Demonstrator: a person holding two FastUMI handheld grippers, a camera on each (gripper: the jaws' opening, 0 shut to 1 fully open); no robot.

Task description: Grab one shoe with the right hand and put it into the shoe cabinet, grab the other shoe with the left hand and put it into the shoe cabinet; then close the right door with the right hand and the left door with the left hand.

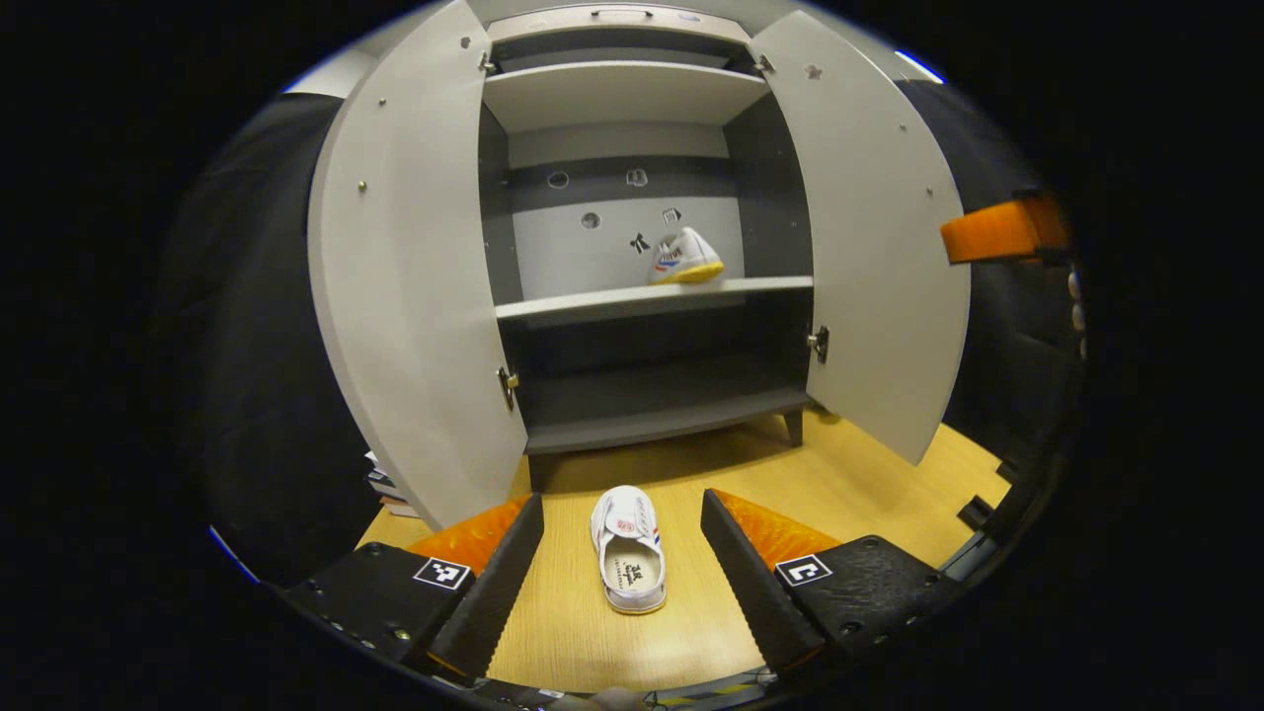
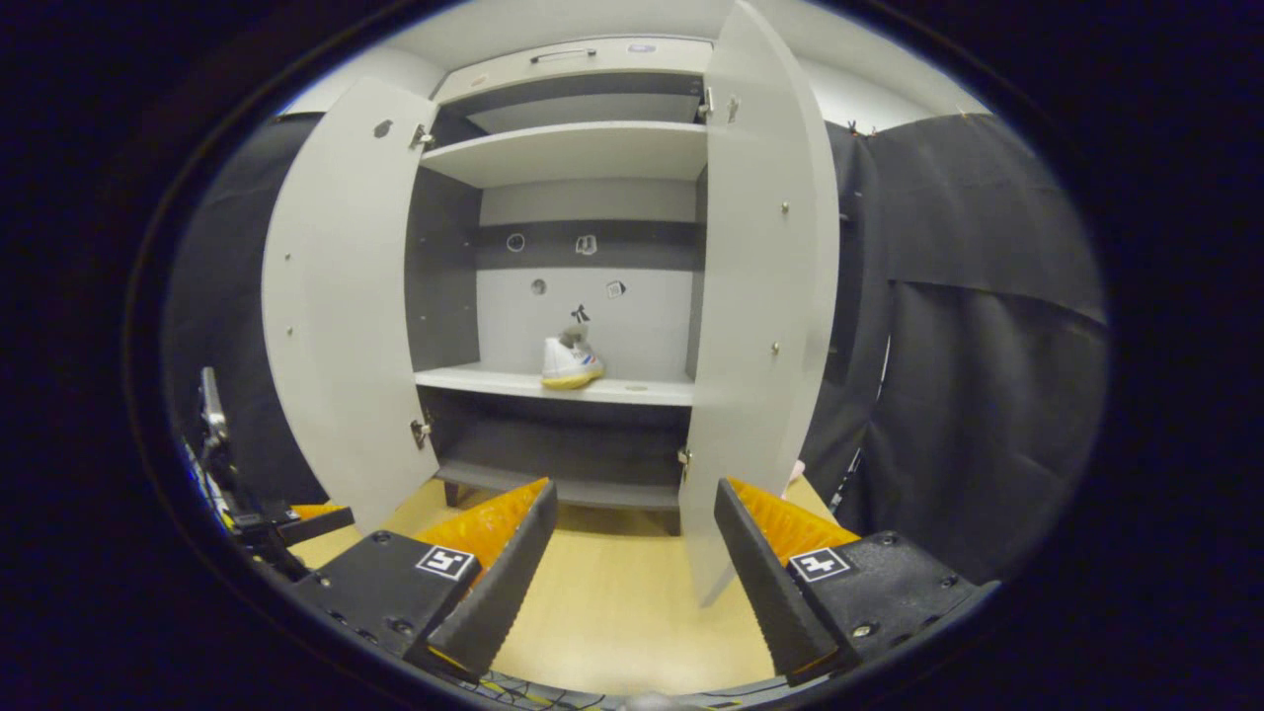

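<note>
A white shoe (image 1: 629, 549) lies on the wooden floor (image 1: 839, 484), toe toward the cabinet. It sits between the spread fingers of my left gripper (image 1: 622, 578), which is open and not touching it. The other white shoe (image 1: 685, 259) with a yellow sole rests on the cabinet's middle shelf (image 1: 632, 298), also seen as the shoe (image 2: 570, 362) in the right gripper view. Both doors stand wide: the left door (image 1: 405, 286) and the right door (image 1: 869, 247). My right gripper (image 2: 632, 568) is open and empty, facing the cabinet from the right, close to the right door (image 2: 760, 296). The right gripper's orange finger (image 1: 1002, 229) shows at the far right of the left gripper view.
The cabinet has an upper shelf (image 1: 622, 89) and a dark bottom shelf (image 1: 662, 420) above short legs. Black cloth hangs on both sides. Stacked items (image 1: 387, 489) lie on the floor behind the left door. A dark stand with cables (image 2: 232, 494) sits at the left of the right gripper view.
</note>
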